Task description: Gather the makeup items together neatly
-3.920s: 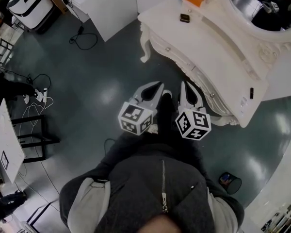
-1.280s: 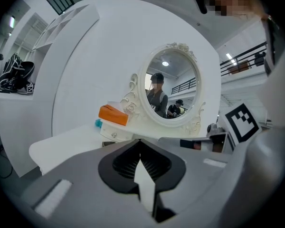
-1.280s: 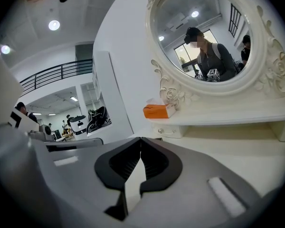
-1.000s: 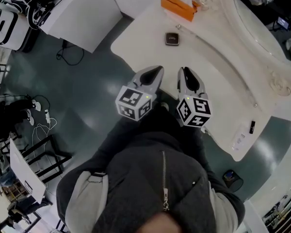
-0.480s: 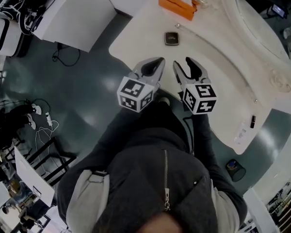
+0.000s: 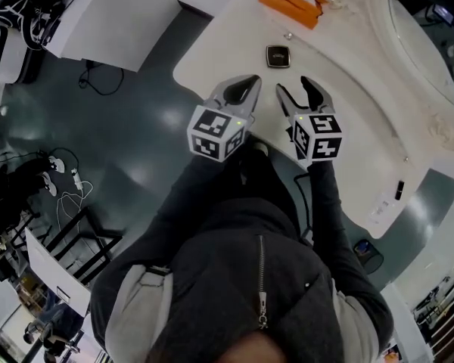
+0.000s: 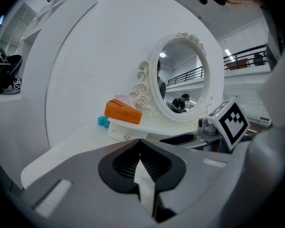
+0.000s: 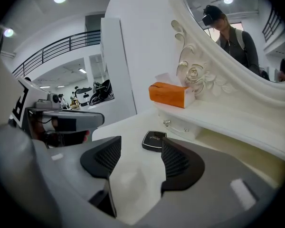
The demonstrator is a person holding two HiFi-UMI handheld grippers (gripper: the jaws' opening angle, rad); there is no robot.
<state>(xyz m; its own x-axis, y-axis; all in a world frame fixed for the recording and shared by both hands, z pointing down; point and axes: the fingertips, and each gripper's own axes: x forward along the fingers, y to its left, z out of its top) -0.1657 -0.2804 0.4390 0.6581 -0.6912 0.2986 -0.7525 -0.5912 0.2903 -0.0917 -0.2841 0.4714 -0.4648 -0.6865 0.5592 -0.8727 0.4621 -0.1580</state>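
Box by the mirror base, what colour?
Orange. The box shows best in the right gripper view.

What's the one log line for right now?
left gripper: shut, empty | right gripper: jaws just been opening, empty, compact ahead | compact: on table, untouched

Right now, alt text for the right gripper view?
The right gripper, fingers just opening with nothing between them, points at a small black compact lying ahead on the white vanity top. Behind it an orange box sits on a raised shelf beside an ornate white mirror.
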